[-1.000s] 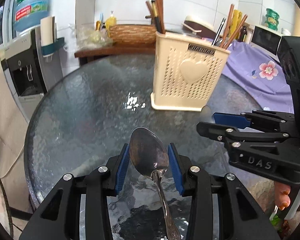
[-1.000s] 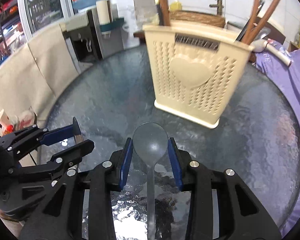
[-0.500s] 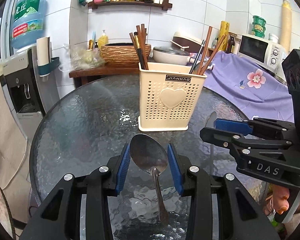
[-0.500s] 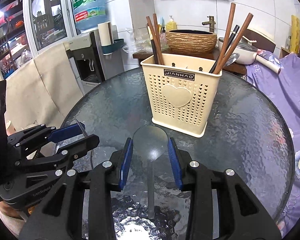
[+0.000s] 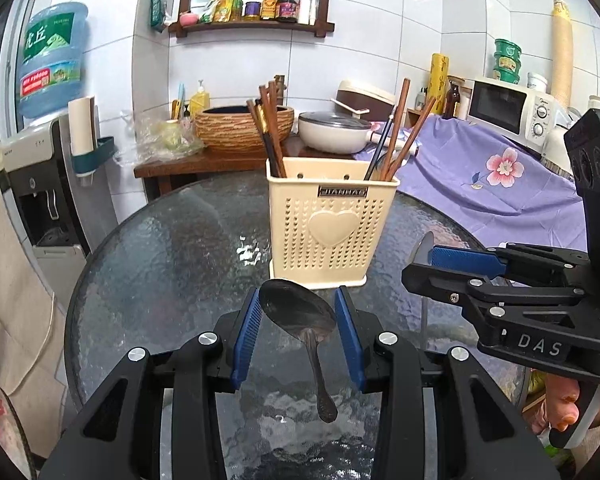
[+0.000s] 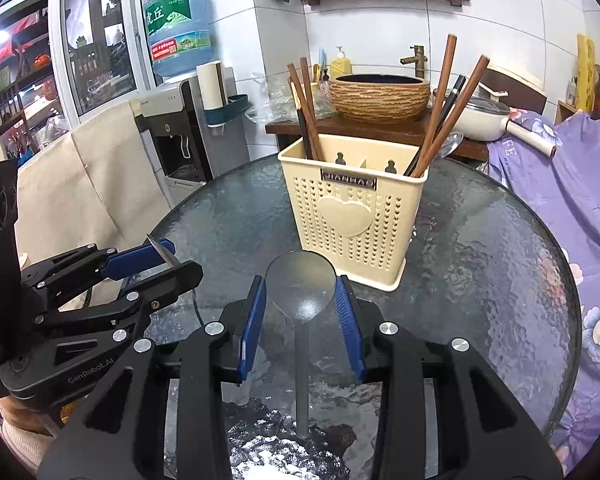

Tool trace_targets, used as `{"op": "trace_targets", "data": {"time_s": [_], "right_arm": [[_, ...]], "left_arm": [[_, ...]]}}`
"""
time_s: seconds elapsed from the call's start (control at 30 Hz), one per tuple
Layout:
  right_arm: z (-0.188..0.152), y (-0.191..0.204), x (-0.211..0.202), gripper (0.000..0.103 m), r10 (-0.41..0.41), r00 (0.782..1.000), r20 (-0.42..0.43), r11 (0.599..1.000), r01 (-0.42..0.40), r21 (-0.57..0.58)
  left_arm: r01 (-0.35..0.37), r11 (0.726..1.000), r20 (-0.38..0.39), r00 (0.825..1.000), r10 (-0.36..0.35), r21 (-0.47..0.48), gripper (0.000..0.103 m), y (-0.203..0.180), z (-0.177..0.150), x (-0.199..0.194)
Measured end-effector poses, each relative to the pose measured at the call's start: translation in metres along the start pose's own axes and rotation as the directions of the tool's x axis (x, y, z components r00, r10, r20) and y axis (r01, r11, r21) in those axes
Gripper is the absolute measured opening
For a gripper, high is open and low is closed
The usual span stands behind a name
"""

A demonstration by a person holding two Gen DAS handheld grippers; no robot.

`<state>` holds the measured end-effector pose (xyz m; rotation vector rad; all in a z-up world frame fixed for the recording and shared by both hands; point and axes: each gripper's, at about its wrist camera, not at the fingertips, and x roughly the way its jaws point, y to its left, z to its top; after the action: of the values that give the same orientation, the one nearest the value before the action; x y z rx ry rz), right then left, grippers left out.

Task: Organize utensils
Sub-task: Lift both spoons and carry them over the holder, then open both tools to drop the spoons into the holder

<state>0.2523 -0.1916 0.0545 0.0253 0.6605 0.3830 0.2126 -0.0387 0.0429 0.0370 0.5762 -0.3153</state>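
Steel spoons sit clamped by the bowl in both jaws, left spoon [image 5: 300,316] and right spoon [image 6: 300,292], now raised off the glass counter [image 5: 172,256] toward the cream holder [image 5: 328,224], ready for dropping in.

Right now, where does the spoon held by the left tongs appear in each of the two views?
Left wrist view: the dark metal spoon sits at bottom centre, its bowl clamped between the blue pads of the left tongs, handle hanging toward the glass table.
Right wrist view: only its edge shows at mid left, in the left tongs.
Shared landmark: the cream utensil holder with the heart.
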Motion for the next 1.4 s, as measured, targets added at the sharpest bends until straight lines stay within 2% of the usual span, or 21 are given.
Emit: {"op": "trace_targets", "data": {"time_s": [0.2, 0.5, 0.63, 0.8, 1.0, 1.17, 1.4], "right_arm": [[0.023, -0.004, -0.015, 0.037, -0.005, 0.998, 0.057, 1.000, 0.005, -0.007], [0.096, -0.016, -0.042, 0.037, -0.034, 0.978, 0.205, 0.999, 0.034, 0.000], [0.132, -0.026, -0.042, 0.037, -0.097, 0.950, 0.296, 0.995, 0.092, 0.032], [0.161, -0.030, -0.028, 0.037, -0.154, 0.915, 0.373, 0.988, 0.144, 0.054], [0.168, -0.032, 0.000, 0.037, -0.192, 0.889, 0.417, 0.981, 0.183, 0.061], [0.150, -0.042, 0.025, 0.037, -0.192, 0.897, 0.399, 0.981, 0.172, 0.084], [0.118, -0.040, 0.050, 0.037, -0.211, 0.906, 0.366, 0.977, 0.208, 0.049]], "left_arm": [[0.026, 1.000, 0.051, 0.998, -0.026, 0.005, 0.037, -0.001, 0.028, -0.006], [0.058, 0.996, 0.178, 0.983, -0.046, -0.065, 0.037, 0.010, 0.113, -0.010], [0.012, 0.995, 0.229, 0.973, 0.011, -0.099, 0.037, 0.013, 0.149, 0.002], [-0.016, 0.990, 0.273, 0.960, 0.054, -0.140, 0.037, 0.013, 0.174, 0.018], [-0.069, 0.990, 0.286, 0.953, 0.102, -0.123, 0.037, 0.007, 0.176, 0.039], [-0.074, 0.989, 0.256, 0.961, 0.106, -0.130, 0.037, 0.011, 0.160, 0.058], [-0.076, 0.990, 0.219, 0.971, 0.101, -0.121, 0.037, 0.014, 0.135, 0.076]]}}
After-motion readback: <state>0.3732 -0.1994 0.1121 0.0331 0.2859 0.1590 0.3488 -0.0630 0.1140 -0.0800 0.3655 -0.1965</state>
